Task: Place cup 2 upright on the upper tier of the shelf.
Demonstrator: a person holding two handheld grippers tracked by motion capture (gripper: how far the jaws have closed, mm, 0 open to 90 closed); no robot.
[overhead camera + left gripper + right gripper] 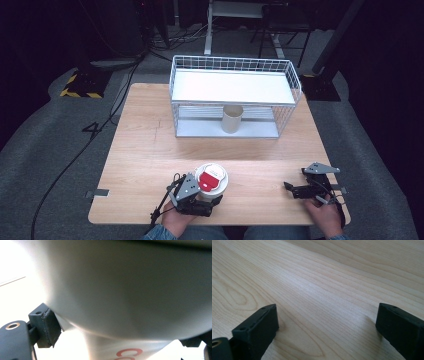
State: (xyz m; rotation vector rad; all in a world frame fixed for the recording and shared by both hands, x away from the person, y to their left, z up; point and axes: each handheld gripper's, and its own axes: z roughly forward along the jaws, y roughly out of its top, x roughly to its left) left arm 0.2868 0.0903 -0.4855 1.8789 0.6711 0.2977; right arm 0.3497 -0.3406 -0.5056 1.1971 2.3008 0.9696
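White paper cup (211, 181) with a red-and-white lid stands near the front edge of the light wooden table (145, 165), clamped low on its wall by the left gripper (209, 199). Squeezed harder, its thin wall could buckle or the lid pop. The right gripper (290, 189) rests wide open, empty. Farther back, a beige cup (232, 118) stands inside the white wire rack (235, 95), so a hasty placement could knock it over.

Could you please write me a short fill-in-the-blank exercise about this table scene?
1. The left gripper is closed on the white cup with a ___ lid.
2. The beige cup stands on the wire rack's ___ shelf.
3. The right gripper's jaws are ___.
Missing words: red; lower; open
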